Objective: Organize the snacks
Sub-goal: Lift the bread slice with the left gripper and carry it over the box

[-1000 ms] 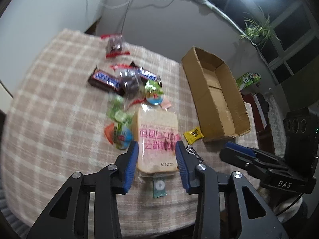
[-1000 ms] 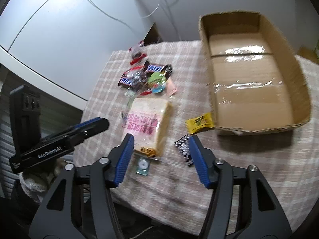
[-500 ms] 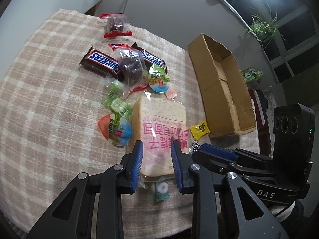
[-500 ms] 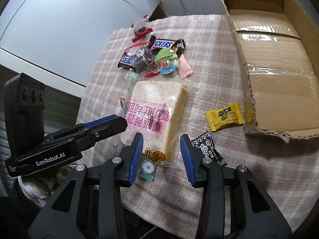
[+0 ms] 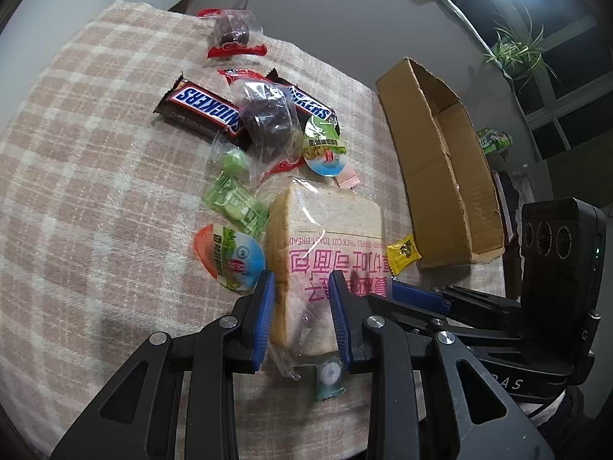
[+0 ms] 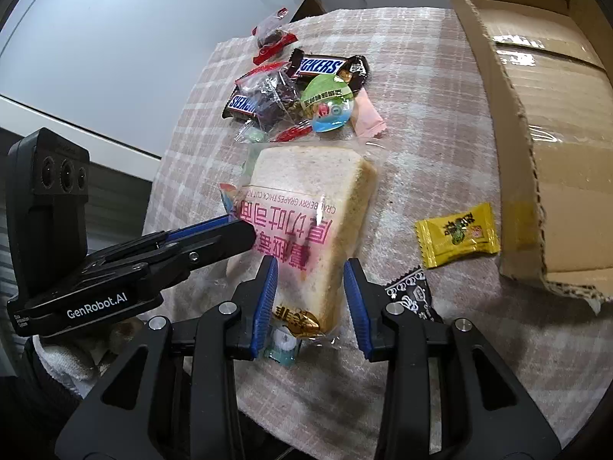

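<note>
Two grippers close in on the bagged toast bread [image 5: 325, 241] together, one at each near corner of the pack, which lies flat on the checked tablecloth [image 5: 95, 191] near the table's front edge. The left gripper [image 5: 302, 306] has its blue fingers narrowed around the bread's left near corner, pads touching or almost touching the plastic; whether it truly bears on the loaf I cannot tell. The right gripper [image 6: 309, 295] straddles the right near corner with its jaws set a little wider than the pack, a gap showing on the outer side, so it grips nothing yet.

Just beside the bread sit a small teal round candy [image 6: 281, 343] at its near end, a black patterned sachet [image 6: 412, 293] and a yellow candy [image 6: 456, 235] on its right. Beyond it lies the heap: two Snickers bars [image 5: 203, 109], a dark cake in clear wrap [image 5: 270, 119], a second red-ended cake packet [image 5: 233, 34] farther back, green sweets [image 5: 235, 199], two round jelly cups [image 5: 230, 258] and a pink sachet [image 6: 367, 117].

Off to the right, the cardboard box [image 6: 536, 134] appears to hold nothing in the parts shown. By my judgement the sorting has barely begun: every snack seen is outside the box, and the bread looks like the first item to go.
</note>
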Available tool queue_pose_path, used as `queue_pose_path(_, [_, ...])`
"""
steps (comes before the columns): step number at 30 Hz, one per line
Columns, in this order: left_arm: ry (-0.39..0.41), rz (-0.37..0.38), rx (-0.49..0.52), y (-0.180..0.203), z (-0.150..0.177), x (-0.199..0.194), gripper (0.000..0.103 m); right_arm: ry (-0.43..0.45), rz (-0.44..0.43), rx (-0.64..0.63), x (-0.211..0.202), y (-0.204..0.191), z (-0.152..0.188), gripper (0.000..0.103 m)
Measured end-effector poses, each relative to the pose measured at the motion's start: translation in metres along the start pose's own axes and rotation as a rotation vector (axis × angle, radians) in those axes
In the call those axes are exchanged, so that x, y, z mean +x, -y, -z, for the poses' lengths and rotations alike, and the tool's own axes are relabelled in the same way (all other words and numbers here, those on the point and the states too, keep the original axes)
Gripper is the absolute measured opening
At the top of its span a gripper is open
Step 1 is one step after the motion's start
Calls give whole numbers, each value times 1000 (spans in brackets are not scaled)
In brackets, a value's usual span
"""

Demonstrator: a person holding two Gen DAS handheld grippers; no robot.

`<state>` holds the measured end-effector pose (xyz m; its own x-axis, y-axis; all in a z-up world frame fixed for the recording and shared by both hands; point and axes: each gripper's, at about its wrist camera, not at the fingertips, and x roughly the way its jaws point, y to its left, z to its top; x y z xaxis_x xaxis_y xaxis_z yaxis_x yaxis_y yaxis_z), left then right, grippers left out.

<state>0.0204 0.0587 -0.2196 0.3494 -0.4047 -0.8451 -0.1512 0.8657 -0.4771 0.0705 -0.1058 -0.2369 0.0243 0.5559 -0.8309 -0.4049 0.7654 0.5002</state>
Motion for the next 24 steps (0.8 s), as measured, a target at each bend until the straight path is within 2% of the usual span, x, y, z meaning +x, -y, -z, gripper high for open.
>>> queue_pose_path(16, [-7,0,31,14,4,-4,27,3,25,-54,-7,-10,1,38])
queue_pose_path(24, [27,15,63,34,5,-22,27,47,23,-58,-32,-9,4,38])
